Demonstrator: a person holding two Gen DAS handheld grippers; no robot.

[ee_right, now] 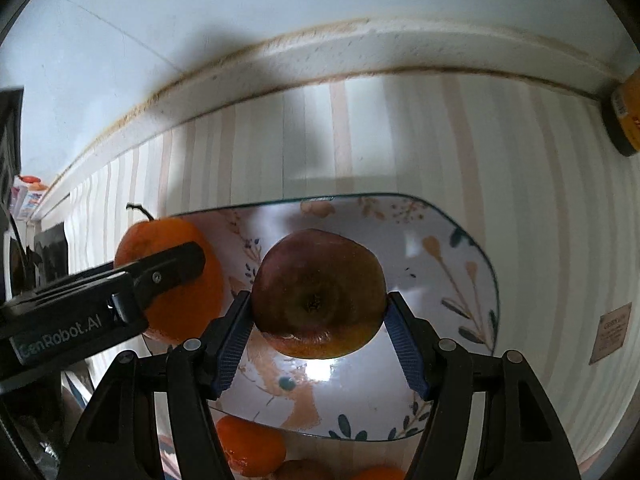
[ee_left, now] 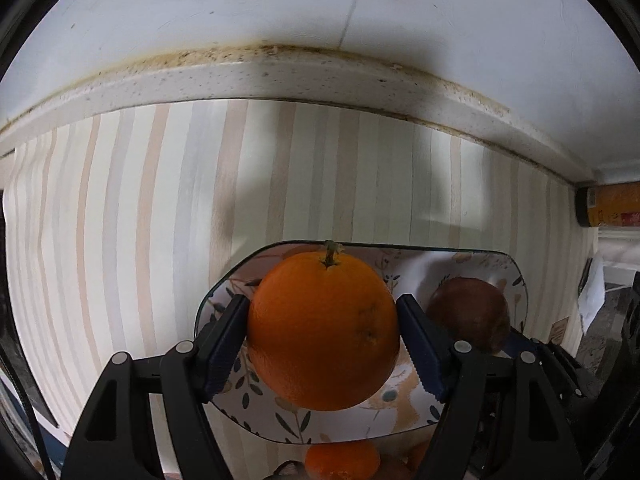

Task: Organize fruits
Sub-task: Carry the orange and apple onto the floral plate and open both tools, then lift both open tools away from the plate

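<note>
Fruit is held in both grippers above a flower-patterned plate [ee_right: 460,264]. The left gripper [ee_left: 323,344] pinches an orange [ee_left: 322,330] between its jaws; the right gripper [ee_right: 318,332] pinches a dark red apple [ee_right: 318,294], seen at 3 o'clock of the orange in the left wrist view. The plate lies on a striped cloth [ee_left: 120,220] over a counter meeting a white wall [ee_left: 280,8]. One orange, one apple, one plate; about three more orange fruits [ee_right: 250,444] lie at 6 o'clock, partly hidden. A yellow-labelled jar [ee_left: 610,205] sits at 3 o'clock.
</note>
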